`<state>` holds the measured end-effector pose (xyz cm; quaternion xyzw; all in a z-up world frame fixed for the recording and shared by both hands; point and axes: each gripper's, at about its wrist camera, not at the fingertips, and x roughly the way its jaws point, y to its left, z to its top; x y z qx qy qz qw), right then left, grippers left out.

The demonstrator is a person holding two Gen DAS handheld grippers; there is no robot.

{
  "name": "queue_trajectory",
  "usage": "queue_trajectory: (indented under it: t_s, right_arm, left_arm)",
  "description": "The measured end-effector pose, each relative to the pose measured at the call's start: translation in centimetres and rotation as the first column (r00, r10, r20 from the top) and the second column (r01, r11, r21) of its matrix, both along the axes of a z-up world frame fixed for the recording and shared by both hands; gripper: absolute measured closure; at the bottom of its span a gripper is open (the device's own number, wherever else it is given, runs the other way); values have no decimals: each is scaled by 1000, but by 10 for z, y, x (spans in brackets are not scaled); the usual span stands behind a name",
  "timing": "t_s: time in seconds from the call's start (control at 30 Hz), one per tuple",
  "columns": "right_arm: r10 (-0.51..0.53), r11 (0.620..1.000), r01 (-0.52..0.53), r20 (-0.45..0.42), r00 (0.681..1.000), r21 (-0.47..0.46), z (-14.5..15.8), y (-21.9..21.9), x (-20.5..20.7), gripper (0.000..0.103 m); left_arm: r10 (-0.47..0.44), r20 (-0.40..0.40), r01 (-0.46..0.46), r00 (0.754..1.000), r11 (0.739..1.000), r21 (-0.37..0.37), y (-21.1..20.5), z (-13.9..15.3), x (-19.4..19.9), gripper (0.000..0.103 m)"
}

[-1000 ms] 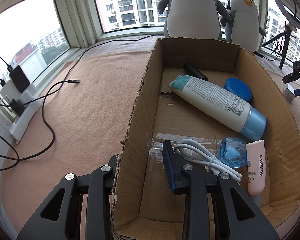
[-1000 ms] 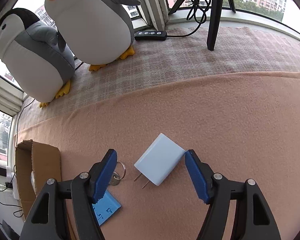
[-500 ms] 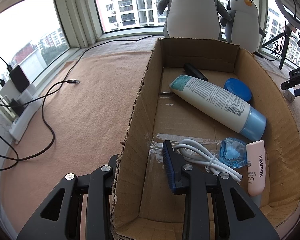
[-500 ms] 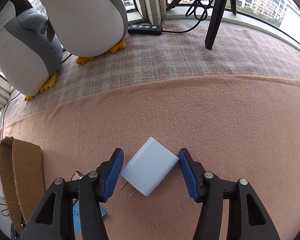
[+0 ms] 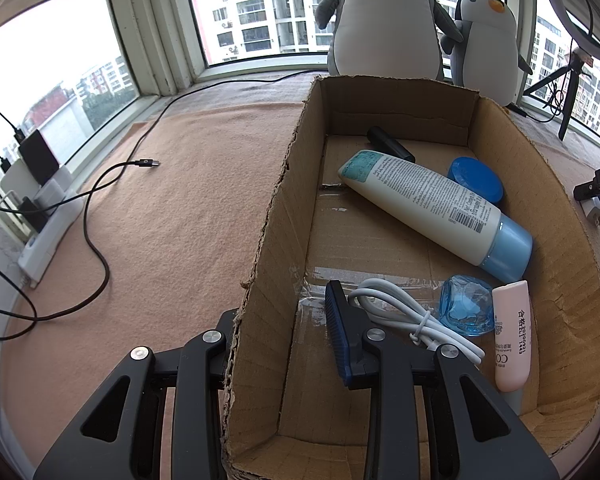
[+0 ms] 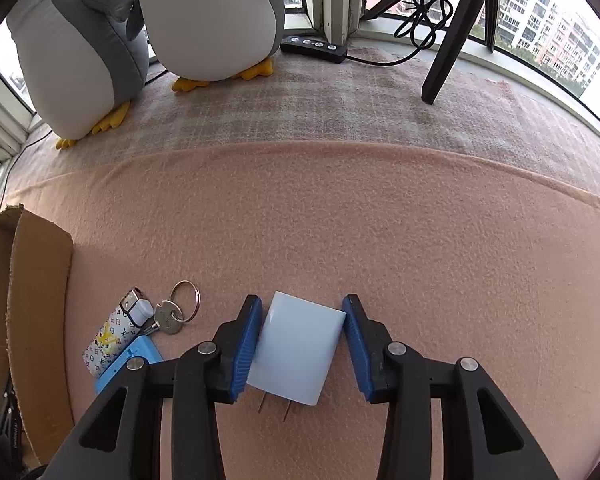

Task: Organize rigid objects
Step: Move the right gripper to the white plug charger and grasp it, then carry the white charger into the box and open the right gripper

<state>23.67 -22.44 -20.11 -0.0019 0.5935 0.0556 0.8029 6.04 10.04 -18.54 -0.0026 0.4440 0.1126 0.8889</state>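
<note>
My left gripper (image 5: 280, 306) is shut on the left wall of the cardboard box (image 5: 260, 240), one finger outside and the blue pad inside. The box holds a white tube (image 5: 432, 204), a blue jar (image 5: 476, 180), a black stick (image 5: 388, 144), a white cable (image 5: 404, 316), a clear blue piece (image 5: 466, 310) and a pink tube (image 5: 512, 344). On the pink blanket, a white charger plug (image 6: 296, 352) lies between the jaws of my right gripper (image 6: 301, 304), prongs toward me. Those jaws are closing. The left pad is at the charger's side and a thin gap shows at the right pad.
Left of the charger lie a key on a ring (image 6: 176, 314), a patterned lighter (image 6: 116, 332) and a blue case (image 6: 130, 362), beside the box's corner (image 6: 28, 280). Two plush penguins (image 6: 212, 12), a switch strip (image 6: 314, 46) and a tripod leg (image 6: 448, 52) stand by the window. Black cables (image 5: 96, 248) trail left of the box.
My right gripper's jaws have narrowed around the charger and the wrist has rolled, so the charger now sits squarely between the pads. The left gripper and box have not moved.
</note>
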Motion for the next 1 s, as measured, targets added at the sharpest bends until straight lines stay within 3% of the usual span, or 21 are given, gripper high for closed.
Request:
queue_trajectory:
  t_s: [0.43, 0.5, 0.73, 1.0]
  right_arm:
    - [56, 998, -56, 15, 998, -25, 3, -5, -35, 65]
    - [61, 998, -61, 23, 998, -33, 4, -6, -40, 71]
    - [73, 997, -72, 41, 997, -25, 8, -6, -50, 71]
    - [130, 990, -135, 127, 983, 31, 43, 17, -76, 71]
  left_arm:
    - [0, 1, 0, 1000, 1000, 0, 0, 0, 0, 73]
    - [1, 1, -1, 1000, 1000, 0, 0, 0, 1, 73]
    - [0, 1, 0, 1000, 1000, 0, 0, 0, 1, 73]
    - [1, 1, -1, 1000, 1000, 0, 0, 0, 1, 73]
